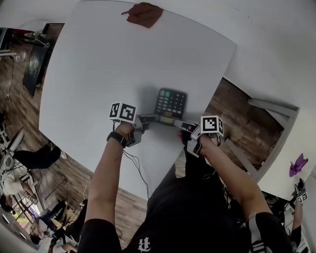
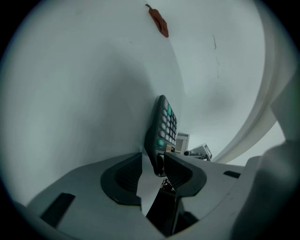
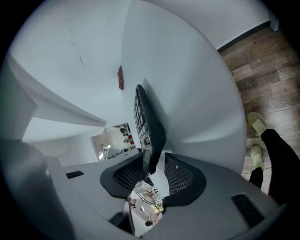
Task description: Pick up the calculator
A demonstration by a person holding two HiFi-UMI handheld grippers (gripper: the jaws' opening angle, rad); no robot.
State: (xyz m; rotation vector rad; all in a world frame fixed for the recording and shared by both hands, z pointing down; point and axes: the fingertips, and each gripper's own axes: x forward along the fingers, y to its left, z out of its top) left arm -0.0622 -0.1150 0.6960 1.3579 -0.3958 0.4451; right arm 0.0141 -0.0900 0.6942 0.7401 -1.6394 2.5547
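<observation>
Shared workroom — white tables (image 1: 98,74), wood-plank floor (image 1: 232,106), people (image 1: 35,158) seated nearby.

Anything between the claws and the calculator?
Nothing visible. The near end of the calculator sits inside the open jaws of the left claw and the right claw; the red-brown item lies far off on the table.

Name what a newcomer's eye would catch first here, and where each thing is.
A dark calculator lies by the near edge of the white table, its near end between the open jaws of the left gripper and the right gripper. A rust-red scrap lies at the far edge.
</observation>
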